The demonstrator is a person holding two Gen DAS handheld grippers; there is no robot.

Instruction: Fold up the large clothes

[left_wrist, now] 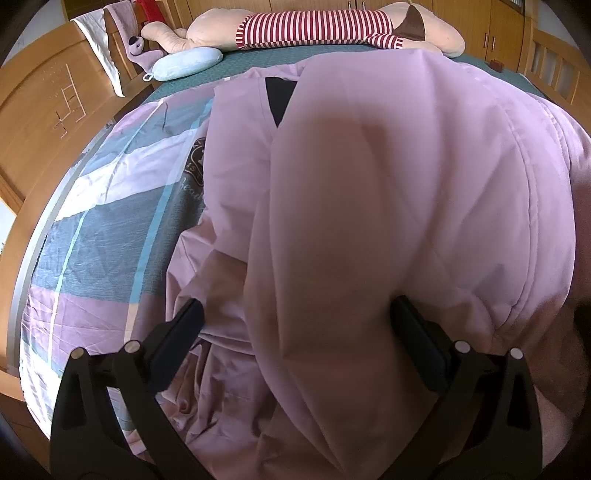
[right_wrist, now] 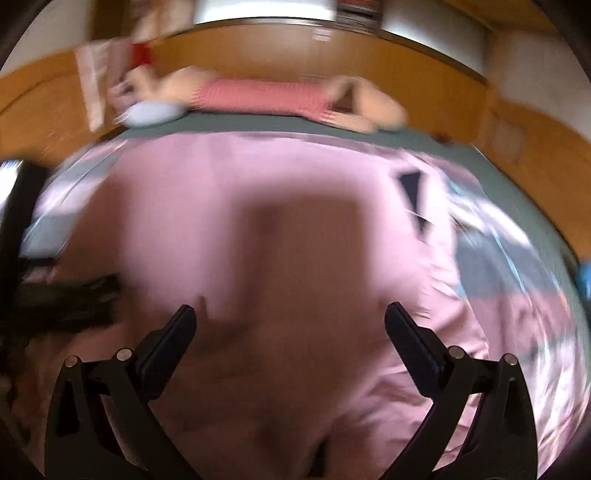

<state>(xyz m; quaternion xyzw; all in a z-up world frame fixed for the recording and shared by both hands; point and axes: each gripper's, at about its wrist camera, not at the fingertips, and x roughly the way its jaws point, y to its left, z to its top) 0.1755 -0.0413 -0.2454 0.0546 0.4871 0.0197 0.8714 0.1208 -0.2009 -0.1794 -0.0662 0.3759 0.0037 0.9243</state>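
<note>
Fingers of the left gripper stand wide apart, a thick fold of the pink garment bulging between them. Those of the right gripper also stand wide over the same cloth; blur hides any contact. It lies spread on the bed, near the striped plush toy.

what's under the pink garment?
The pink garment lies on a striped quilt, with green sheet beyond. Whatever lies directly beneath is covered.
</note>
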